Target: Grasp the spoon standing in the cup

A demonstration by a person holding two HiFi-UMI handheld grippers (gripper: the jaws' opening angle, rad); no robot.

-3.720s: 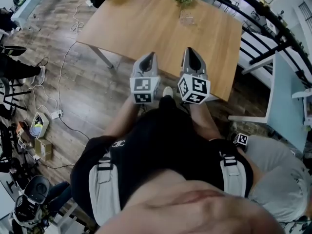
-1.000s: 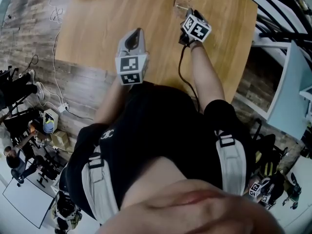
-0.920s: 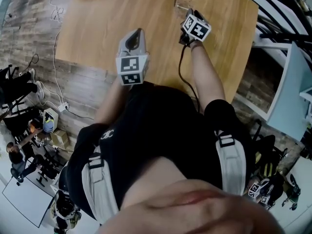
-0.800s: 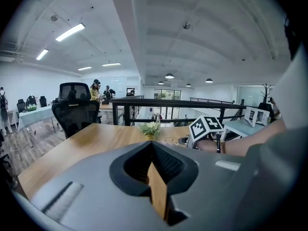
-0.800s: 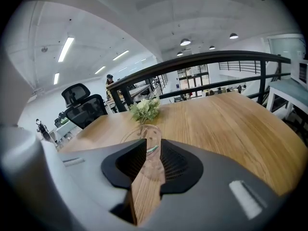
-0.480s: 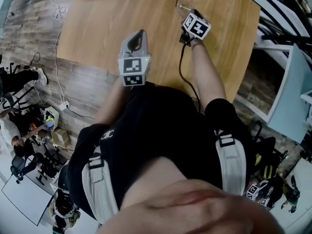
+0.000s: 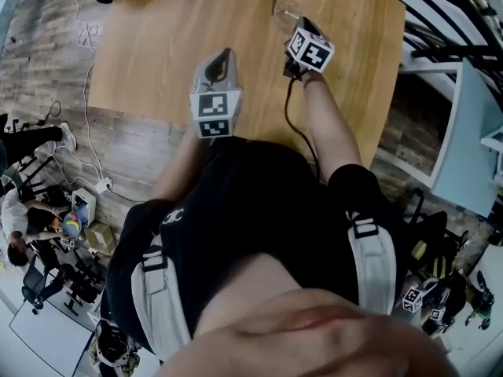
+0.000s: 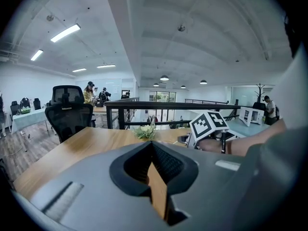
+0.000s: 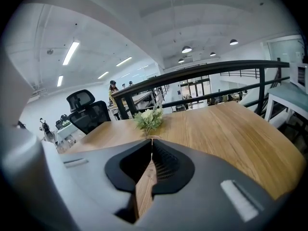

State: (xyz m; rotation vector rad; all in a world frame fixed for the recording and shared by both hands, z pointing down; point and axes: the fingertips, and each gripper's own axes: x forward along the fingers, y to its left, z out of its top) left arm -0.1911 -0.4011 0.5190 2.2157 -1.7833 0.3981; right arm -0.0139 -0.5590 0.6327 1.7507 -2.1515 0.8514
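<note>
A clear cup (image 7: 284,8) stands near the far edge of the wooden table (image 7: 173,38), with a thin pale spoon handle leaning out of it. My right gripper (image 7: 295,20) reaches right up to the cup. In the right gripper view its jaws (image 9: 152,139) are pressed together, a thin sliver, apparently the spoon handle, pinched at the tips. The cup itself is hidden under the jaws there. My left gripper (image 7: 226,53) hovers over the table's near side, shut and holding nothing (image 8: 152,143).
A small vase of pale flowers (image 9: 149,119) stands just beyond the cup. A black railing (image 9: 216,71) runs behind the table's far edge. An office chair (image 8: 67,114) stands at the far left. A light blue table (image 7: 464,148) is to the right; cables lie on the floor (image 7: 94,155).
Since the oldest frame I have stepped up to the table and the right gripper has reached out to the cup. Over the last second both grippers have barely moved.
</note>
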